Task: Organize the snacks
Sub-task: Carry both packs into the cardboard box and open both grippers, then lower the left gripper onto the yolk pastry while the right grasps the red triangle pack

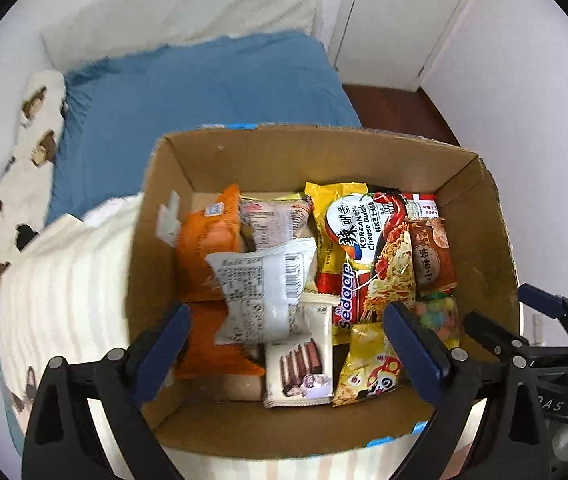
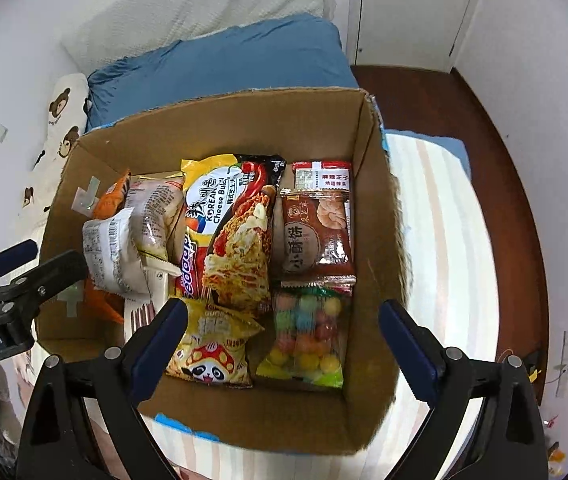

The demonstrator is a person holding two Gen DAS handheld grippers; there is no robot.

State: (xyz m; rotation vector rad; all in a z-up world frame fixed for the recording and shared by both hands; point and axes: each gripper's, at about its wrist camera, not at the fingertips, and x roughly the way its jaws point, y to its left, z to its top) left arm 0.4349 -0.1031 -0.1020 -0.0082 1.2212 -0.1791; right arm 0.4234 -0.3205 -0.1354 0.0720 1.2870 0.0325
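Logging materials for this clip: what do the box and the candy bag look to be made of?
Box: corrugated cardboard, matte brown, judging by its ragged cut rim and creased walls. Candy bag: thin clear plastic film, apparently glossy, since the coloured balls show through it and it crinkles at the sealed ends.

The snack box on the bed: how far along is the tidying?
Mostly done, it seems: the cardboard box already holds the Korean Cheese Buldak noodle pack, the bag of coloured candy balls and other packets. Nothing is in hand; the left claw and right claw hang open above it. No loose snacks show outside.
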